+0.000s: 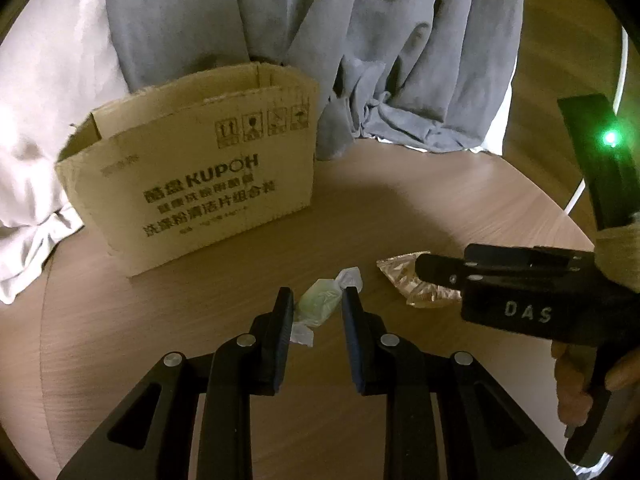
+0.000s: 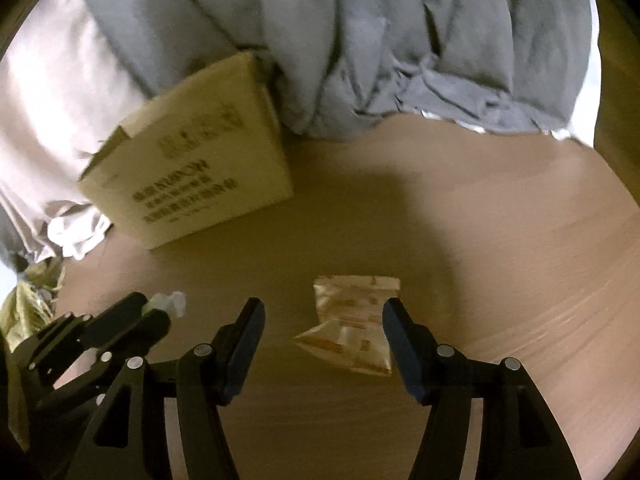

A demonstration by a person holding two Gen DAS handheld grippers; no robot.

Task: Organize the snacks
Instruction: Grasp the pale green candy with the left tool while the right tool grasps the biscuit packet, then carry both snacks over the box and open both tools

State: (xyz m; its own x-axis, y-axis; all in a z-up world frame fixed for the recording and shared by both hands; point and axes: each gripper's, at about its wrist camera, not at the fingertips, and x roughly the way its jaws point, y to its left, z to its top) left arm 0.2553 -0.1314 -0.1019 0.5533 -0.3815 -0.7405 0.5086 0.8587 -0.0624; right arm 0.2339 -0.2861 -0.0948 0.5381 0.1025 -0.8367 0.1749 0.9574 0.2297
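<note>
A green wrapped candy (image 1: 318, 302) with twisted white ends lies on the round wooden table (image 1: 440, 208). My left gripper (image 1: 316, 300) is open with its fingers on either side of the candy, not closed on it. A clear snack packet (image 2: 352, 332) with orange print lies to the right; it also shows in the left wrist view (image 1: 404, 276). My right gripper (image 2: 324, 312) is open wide above the packet, which sits nearer its right finger. An open cardboard box (image 1: 192, 176) stands at the back left, seen too in the right wrist view (image 2: 200, 168).
Grey bedding (image 1: 320, 40) and a pale sheet (image 1: 44, 120) hang over the table's far edge behind the box. A yellowish crumpled bag (image 2: 28, 300) lies at the far left. A green light (image 1: 610, 138) glows on the right gripper's housing.
</note>
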